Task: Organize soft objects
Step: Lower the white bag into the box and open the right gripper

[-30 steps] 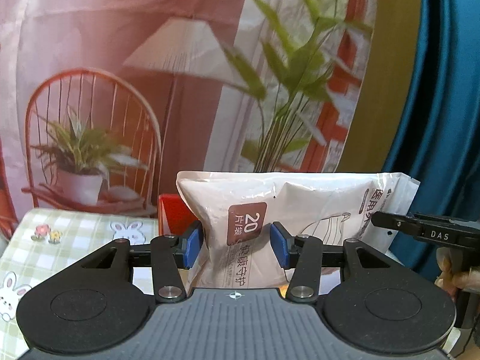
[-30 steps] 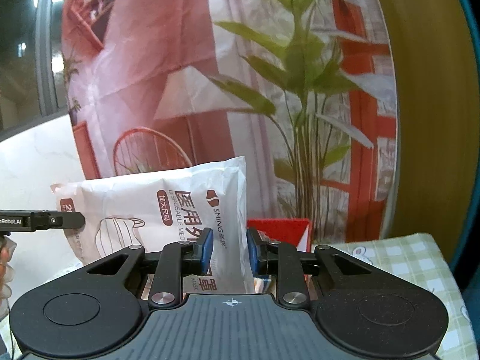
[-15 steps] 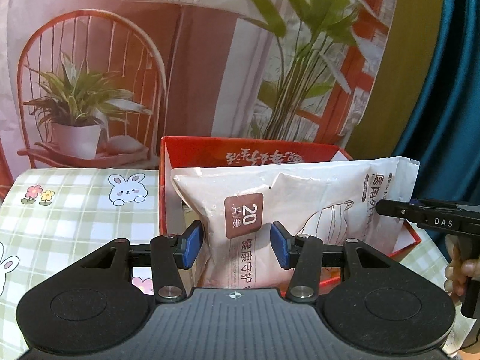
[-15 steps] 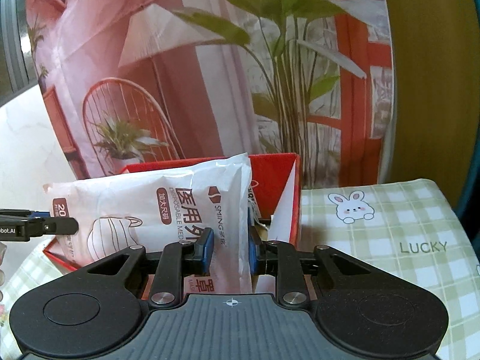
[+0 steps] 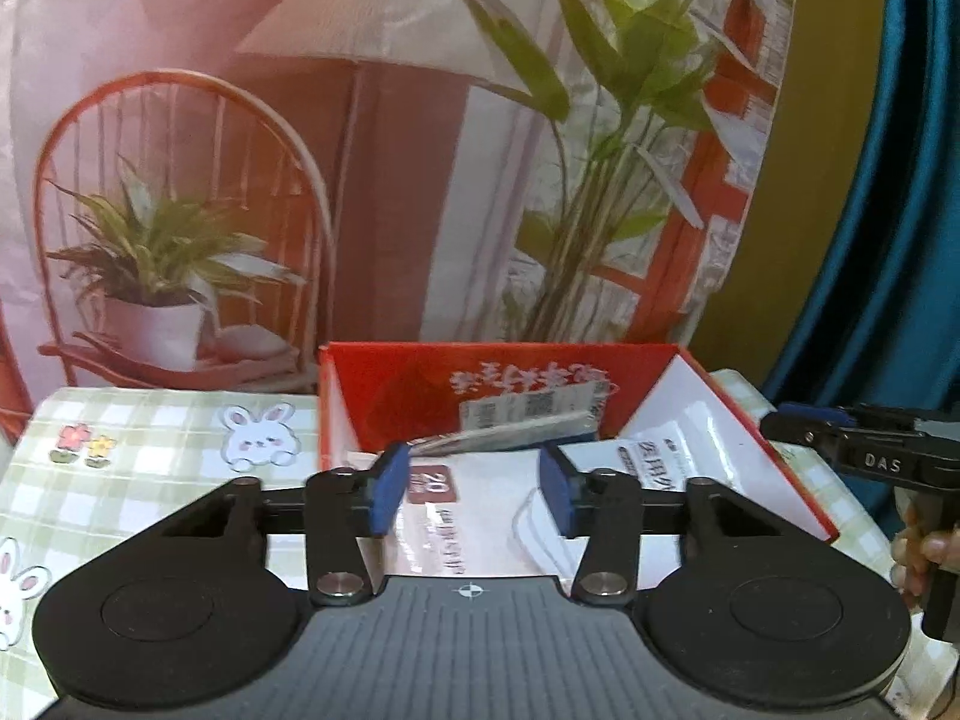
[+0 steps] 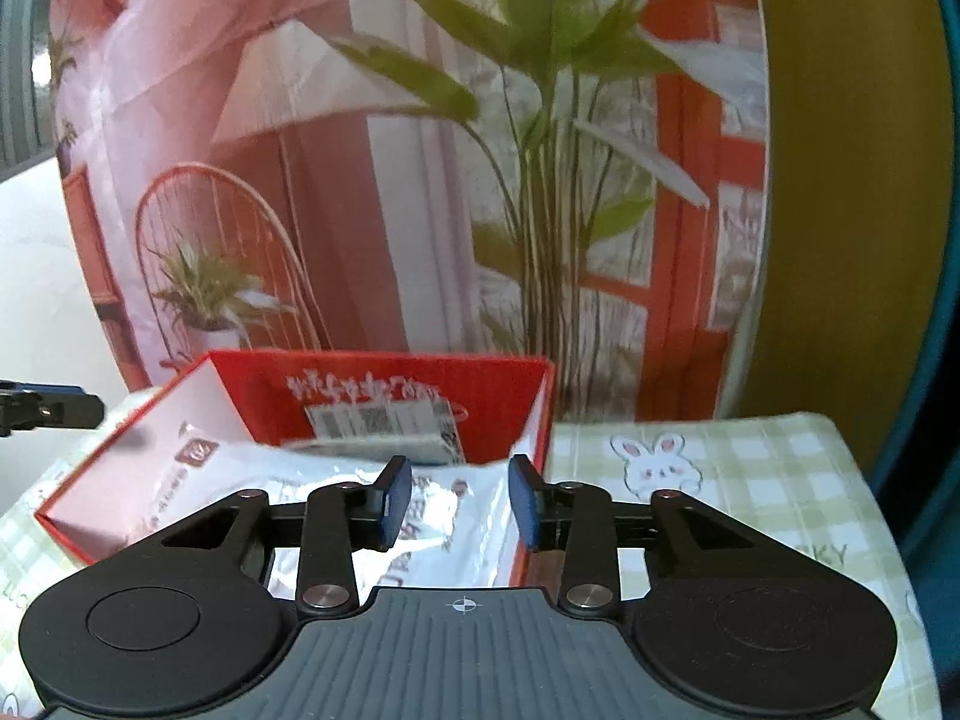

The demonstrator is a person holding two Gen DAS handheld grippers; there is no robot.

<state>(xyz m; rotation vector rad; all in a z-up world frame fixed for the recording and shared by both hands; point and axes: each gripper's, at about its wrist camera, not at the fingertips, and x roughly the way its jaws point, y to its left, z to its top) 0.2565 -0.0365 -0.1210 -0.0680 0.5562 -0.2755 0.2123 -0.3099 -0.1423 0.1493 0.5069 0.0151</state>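
Lowering the white mask pack (image 5: pixel 480 516) into the red box (image 5: pixel 750 450), we have brought it down from where it hung upright between both grippers a second ago, above the box's rim, to where it now lies flat inside. That change suggests the placing step is all but finished; in our judgement what remains is to let go cleanly and draw back.

The right gripper (image 6: pixel 459 501) has gone from a tight pinch on the pack's edge to jaws that are opening, its blue pads (image 6: pixel 393 501) standing apart with the crinkled plastic lying beneath and between them, no longer pressed. The left gripper (image 5: pixel 474 495) is narrowing its jaws, yet its pads (image 5: pixel 387 492) stand spread wider than the strip of pack seen between them; we cannot see either pad pressing on it.

The pack rests on the box's floor, in front of a smaller labelled packet (image 5: pixel 528 420) leaning against the far wall. The box sits on a green checked cloth (image 5: pixel 150 450) printed with rabbits.
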